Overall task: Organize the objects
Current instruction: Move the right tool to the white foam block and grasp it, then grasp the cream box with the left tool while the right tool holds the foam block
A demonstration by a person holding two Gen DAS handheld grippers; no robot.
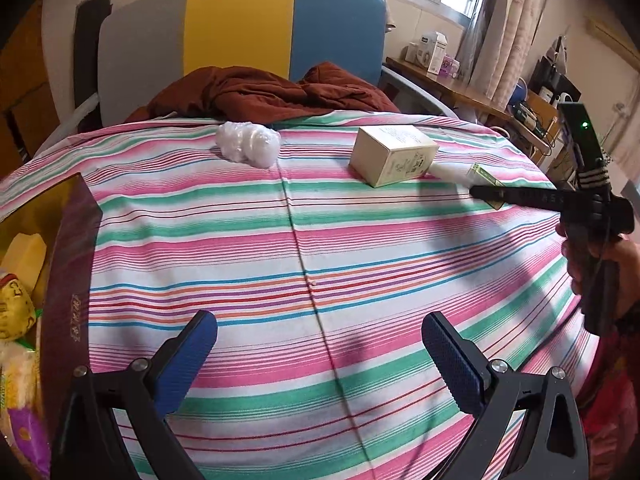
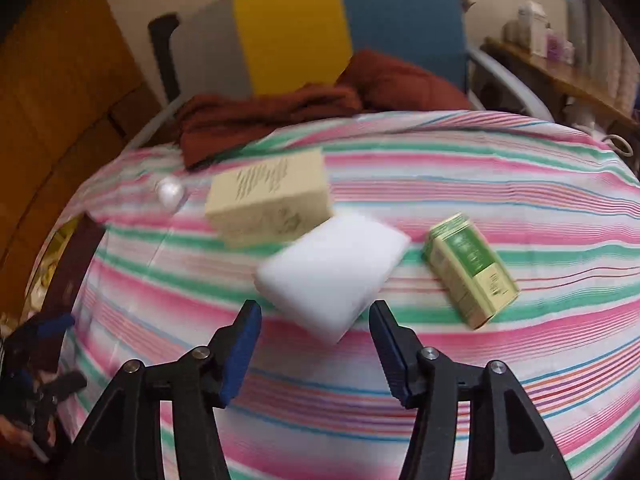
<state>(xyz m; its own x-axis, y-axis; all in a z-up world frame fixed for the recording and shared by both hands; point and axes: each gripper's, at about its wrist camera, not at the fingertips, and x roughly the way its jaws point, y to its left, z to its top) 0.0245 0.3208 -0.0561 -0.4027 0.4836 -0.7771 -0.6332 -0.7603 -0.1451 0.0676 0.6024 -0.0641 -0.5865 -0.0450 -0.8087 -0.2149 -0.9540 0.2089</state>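
On the striped bed sheet (image 2: 480, 184) lie a white foam block (image 2: 332, 268), a cream carton (image 2: 272, 200), a small green carton (image 2: 468, 268) and a wad of clear plastic wrap (image 2: 170, 192). My right gripper (image 2: 316, 340) is open just above the foam block. The block's near corner sits between the blue pads (image 2: 244, 344), which do not touch it. In the left wrist view my left gripper (image 1: 320, 344) hangs open over bare sheet, holding nothing. There the cream carton (image 1: 394, 154), the wad (image 1: 248, 144) and the foam block (image 1: 448, 170) lie far ahead. The right gripper (image 1: 480, 192) partly hides the green carton (image 1: 486, 176).
A dark red open box (image 1: 68, 260) with a yellow lining stands at the bed's left edge, with several packets inside. A rust-brown blanket (image 1: 260, 92) is bunched against the grey, yellow and blue headboard (image 1: 240, 24). A wooden desk (image 1: 460, 84) with clutter stands at the right.
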